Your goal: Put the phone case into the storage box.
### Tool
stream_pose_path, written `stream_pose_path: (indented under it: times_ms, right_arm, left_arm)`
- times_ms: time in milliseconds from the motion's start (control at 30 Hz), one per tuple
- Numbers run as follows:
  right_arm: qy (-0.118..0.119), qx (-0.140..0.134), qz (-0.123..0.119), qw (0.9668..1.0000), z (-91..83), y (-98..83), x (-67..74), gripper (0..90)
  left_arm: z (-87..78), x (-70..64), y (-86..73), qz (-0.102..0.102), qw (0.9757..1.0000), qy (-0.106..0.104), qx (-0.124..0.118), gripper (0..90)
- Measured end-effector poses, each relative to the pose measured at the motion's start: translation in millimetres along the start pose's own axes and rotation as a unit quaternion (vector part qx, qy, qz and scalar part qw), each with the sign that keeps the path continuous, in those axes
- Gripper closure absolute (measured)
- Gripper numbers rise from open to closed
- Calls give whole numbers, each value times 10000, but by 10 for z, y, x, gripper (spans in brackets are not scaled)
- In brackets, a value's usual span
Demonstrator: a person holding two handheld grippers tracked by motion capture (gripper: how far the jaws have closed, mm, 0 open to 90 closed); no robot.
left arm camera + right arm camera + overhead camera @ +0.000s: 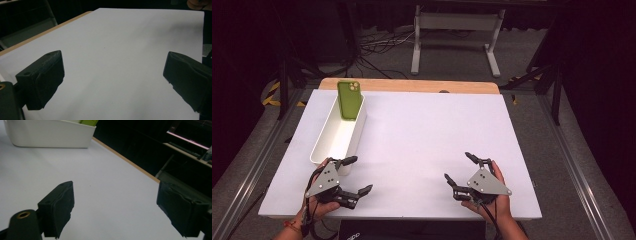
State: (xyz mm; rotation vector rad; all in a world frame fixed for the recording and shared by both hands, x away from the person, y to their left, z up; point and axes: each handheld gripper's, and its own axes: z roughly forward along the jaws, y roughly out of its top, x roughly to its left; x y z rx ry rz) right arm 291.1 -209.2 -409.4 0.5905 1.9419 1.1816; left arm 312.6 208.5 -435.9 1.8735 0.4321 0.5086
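A green phone (349,99) leans upright inside the far end of a long white bin (328,145) on the left of the white table (422,135). My left gripper (360,174) rests open near the table's front left corner, just in front of the bin's near end, jaws wide apart over bare tabletop (112,65). My right gripper (459,167) sits open at the front right, held by a hand, with nothing between its jaws (112,202). In the right gripper view the white bin (50,135) stands far off at upper left with a bit of the green phone (88,122) above its rim.
A wooden strip (412,85) runs along the table's far edge. Beyond it stand a white frame (457,35) and cables on the floor. Dark stands flank the table on both sides.
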Motion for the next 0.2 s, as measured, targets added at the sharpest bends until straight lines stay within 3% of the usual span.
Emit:
stream_pose_path:
  times_ms: [33,200]
  right_arm:
    - [-58,-48,-37,10000,-19,2,-7,160]
    - [-181,-104,217,9995,-96,-25,-85,160]
  left_arm:
    - [13,-4,-1,32,10000,-2,13,51]
    - [54,-12,5,46,10000,-26,62,51]
